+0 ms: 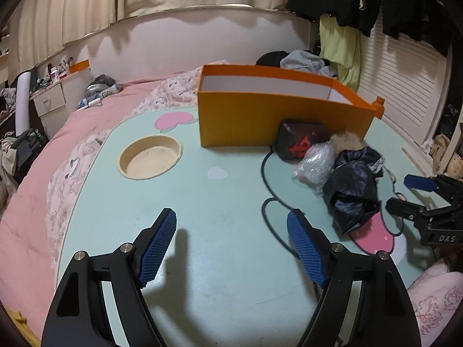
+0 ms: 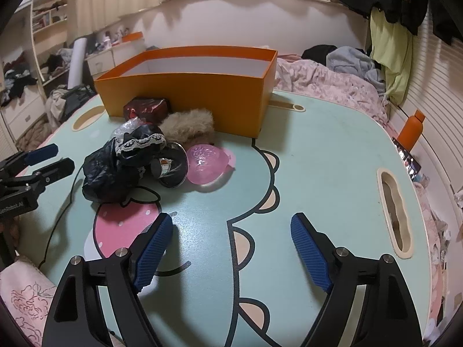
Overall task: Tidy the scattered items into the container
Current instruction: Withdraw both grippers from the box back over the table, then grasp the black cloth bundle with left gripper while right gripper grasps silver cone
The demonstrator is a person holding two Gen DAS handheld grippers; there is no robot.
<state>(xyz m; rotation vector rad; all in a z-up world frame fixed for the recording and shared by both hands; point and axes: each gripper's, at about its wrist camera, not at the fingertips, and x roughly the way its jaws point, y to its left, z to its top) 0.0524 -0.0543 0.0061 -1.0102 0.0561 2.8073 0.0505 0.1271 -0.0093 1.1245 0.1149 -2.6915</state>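
An open orange box (image 1: pixel 246 115) (image 2: pixel 185 92) stands at the back of the mint lap table (image 1: pixel 202 202) (image 2: pixel 318 159). In front of it lie a dark wrapped pack with red print (image 1: pixel 301 140) (image 2: pixel 146 108), a clear crinkled bag (image 1: pixel 317 163), a black lacy cloth (image 1: pixel 353 185) (image 2: pixel 115 164), a tan fur piece (image 2: pixel 188 125), a round metal tin (image 2: pixel 170 167) and a pink plastic case (image 2: pixel 205 164). My left gripper (image 1: pixel 231 245) is open and empty, left of the pile. My right gripper (image 2: pixel 231 248) is open and empty, near the table's front; it also shows in the left wrist view (image 1: pixel 405 193).
The table rests on a pink bed (image 1: pixel 43 202). It has a round cup recess (image 1: pixel 150 160) and an oval slot (image 2: pixel 395 217). An orange bottle (image 2: pixel 412 130) and a phone (image 2: pixel 408 159) stand at the right edge. Clothes hang at the back right.
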